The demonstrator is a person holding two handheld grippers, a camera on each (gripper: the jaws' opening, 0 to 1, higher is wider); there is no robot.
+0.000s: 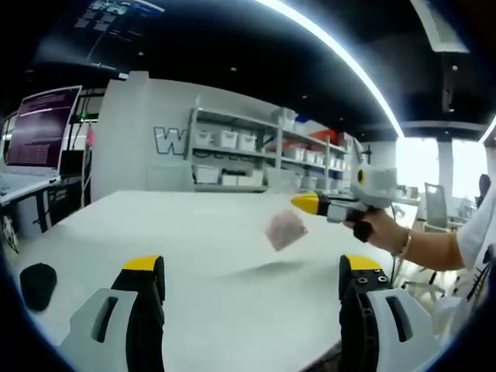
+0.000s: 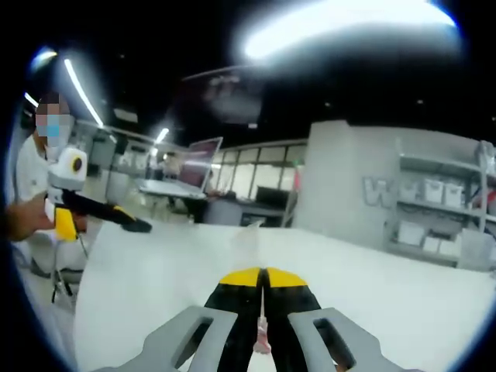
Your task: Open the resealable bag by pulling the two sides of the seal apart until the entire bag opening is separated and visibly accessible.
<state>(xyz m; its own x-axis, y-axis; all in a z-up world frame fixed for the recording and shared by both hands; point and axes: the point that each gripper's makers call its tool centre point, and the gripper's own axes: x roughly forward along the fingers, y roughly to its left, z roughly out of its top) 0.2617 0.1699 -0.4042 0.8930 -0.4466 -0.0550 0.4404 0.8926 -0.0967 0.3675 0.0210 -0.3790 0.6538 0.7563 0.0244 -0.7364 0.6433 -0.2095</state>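
A small pinkish resealable bag (image 1: 285, 229) hangs blurred above the white table (image 1: 194, 232), right of centre in the left gripper view. The right gripper (image 1: 308, 203) comes in from the right, held by a hand, and pinches the bag's upper corner. My left gripper (image 1: 253, 267) stands open and wide at the bottom, nearer than the bag and apart from it. In the right gripper view the right gripper (image 2: 263, 276) is shut, with a thin pink sliver of the bag (image 2: 262, 335) between its jaws. The left gripper (image 2: 128, 222) shows at the left, held by a hand.
A black object (image 1: 37, 283) lies on the table near its left edge. A monitor (image 1: 43, 128) stands on a desk at the far left. Shelves with white bins (image 1: 232, 151) run behind the table. A chair (image 1: 434, 205) stands at the right.
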